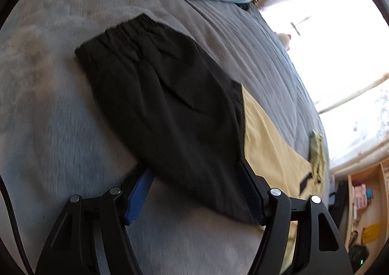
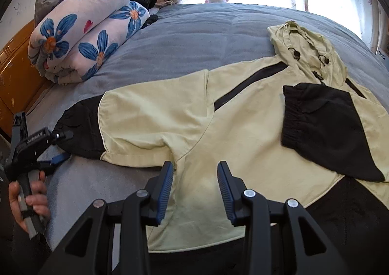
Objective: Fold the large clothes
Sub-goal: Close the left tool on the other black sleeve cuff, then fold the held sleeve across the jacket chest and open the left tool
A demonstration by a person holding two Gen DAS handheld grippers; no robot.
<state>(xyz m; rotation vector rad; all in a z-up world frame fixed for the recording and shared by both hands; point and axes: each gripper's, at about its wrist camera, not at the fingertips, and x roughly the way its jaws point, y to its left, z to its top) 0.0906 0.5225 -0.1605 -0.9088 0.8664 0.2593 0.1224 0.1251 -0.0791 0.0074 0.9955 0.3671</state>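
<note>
The hooded jacket [image 2: 218,114], pale yellow with black panels, lies spread flat on the grey bed [image 2: 194,31]. One black sleeve [image 2: 325,129] is already laid across the chest; the other black sleeve [image 1: 165,104] is stretched out ahead of the left hand-held gripper [image 1: 194,192]. That gripper's jaws are spread wide to either side of the sleeve without pinching it. The right hand-held gripper [image 2: 195,190] hovers over the lower body panel, jaws partly apart and empty. The step in hand looks like folding the second sleeve inward: close on the sleeve, lift, carry it across. Only the right view shows the hood [image 2: 306,44], the folded sleeve and the person's hand [image 2: 29,199]; only the left shows the elastic cuff [image 1: 121,34].
</note>
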